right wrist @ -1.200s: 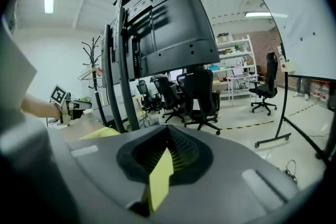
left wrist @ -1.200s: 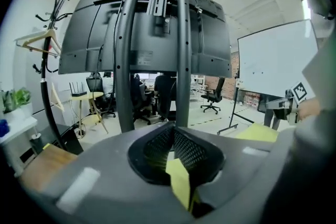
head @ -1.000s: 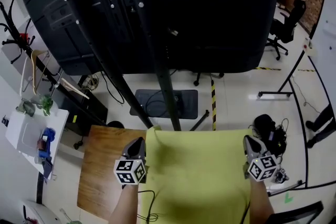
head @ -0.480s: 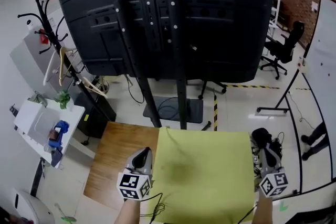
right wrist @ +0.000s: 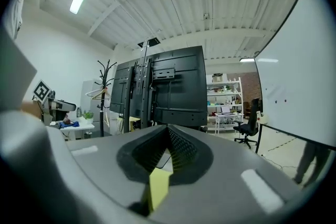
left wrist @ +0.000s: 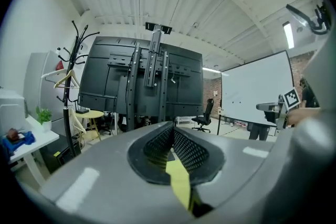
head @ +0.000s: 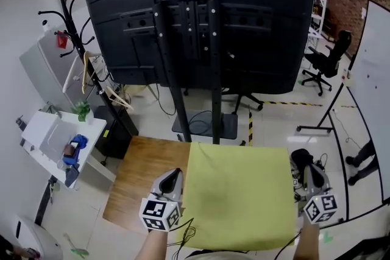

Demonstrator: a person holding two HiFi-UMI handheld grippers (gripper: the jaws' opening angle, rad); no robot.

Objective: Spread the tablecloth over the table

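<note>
The left gripper (head: 175, 176) and the right gripper (head: 309, 175) each have their jaws shut tight on one side of the yellow tablecloth (head: 237, 192). They hold it wide apart, so it stays flat above the wooden tabletop (head: 143, 170). It looks ready to be laid down.

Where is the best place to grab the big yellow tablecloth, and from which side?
Grab it by its two side edges, coming in from the left and from the right. The tablecloth is thin and floppy, so a pinch on an edge holds it, and two wide-apart grips keep it flat over the table. The left claw and right claw are shut on it that way.
</note>
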